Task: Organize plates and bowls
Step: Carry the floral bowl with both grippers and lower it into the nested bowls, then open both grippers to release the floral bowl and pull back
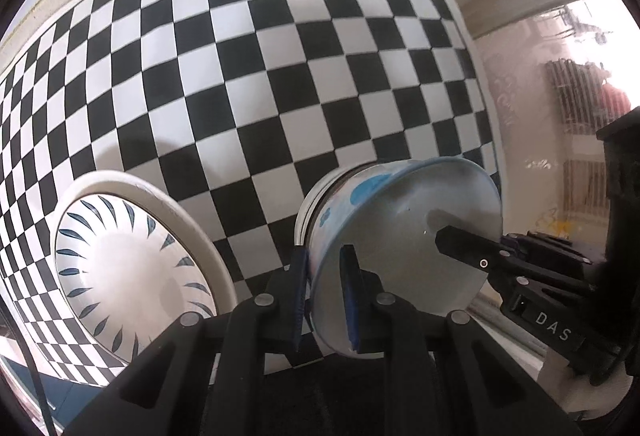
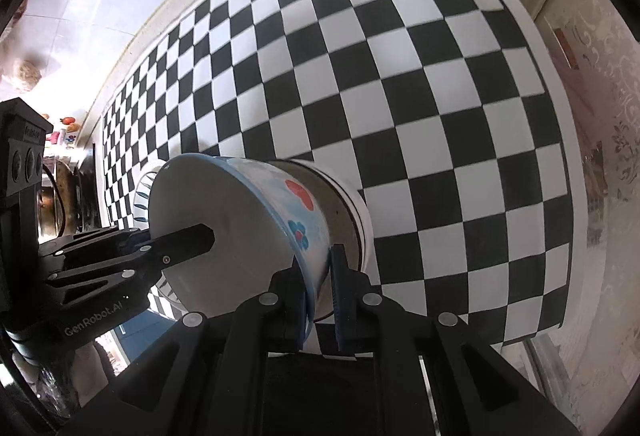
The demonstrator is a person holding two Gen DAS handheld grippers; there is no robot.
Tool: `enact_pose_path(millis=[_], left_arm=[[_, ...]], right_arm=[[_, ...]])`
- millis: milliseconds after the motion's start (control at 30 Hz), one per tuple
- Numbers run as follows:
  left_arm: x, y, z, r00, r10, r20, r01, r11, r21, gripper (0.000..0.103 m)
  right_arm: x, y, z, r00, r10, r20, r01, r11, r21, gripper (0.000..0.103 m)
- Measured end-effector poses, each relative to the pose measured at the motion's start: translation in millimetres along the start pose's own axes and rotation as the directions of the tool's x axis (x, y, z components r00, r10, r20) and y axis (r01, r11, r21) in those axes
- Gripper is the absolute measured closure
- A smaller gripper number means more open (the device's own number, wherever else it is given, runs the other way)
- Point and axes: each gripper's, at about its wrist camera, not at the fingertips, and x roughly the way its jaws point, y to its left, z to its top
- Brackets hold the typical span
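Observation:
A white bowl with blue and red flower prints (image 1: 404, 232) (image 2: 244, 220) is held by both grippers at opposite sides of its rim. My left gripper (image 1: 326, 284) is shut on the rim, one finger inside, one outside. My right gripper (image 2: 318, 284) is shut on the far rim in the same way; it shows in the left wrist view (image 1: 472, 248) reaching into the bowl. The bowl sits over a white dish (image 2: 352, 220) (image 1: 310, 208) below it. A white plate with blue leaf strokes (image 1: 132, 268) (image 2: 142, 192) lies to the left on the checkered cloth.
The black-and-white checkered tablecloth (image 1: 280, 76) (image 2: 400, 96) covers the table. A wall with pale patterned paper (image 2: 600, 156) borders the table's right edge. A window and a radiator (image 1: 576, 96) lie beyond it in the left wrist view.

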Motion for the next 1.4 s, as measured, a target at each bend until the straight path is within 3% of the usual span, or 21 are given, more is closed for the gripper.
enact_pose_path(millis=[733, 1400], left_arm=[[28, 0, 6, 0.997, 0.029, -0.07, -0.031, 0.999, -0.02, 0.089], [21, -5, 4, 0.998, 0.016, -0.063, -0.018, 0.999, -0.03, 0.089]], right_arm=[[20, -10, 6, 0.997, -0.006, -0.073, 0.014, 0.995, 0.1, 0.091], [17, -17, 4, 0.997, 0.022, -0.076, -0.009, 0.986, 0.165, 0.089]])
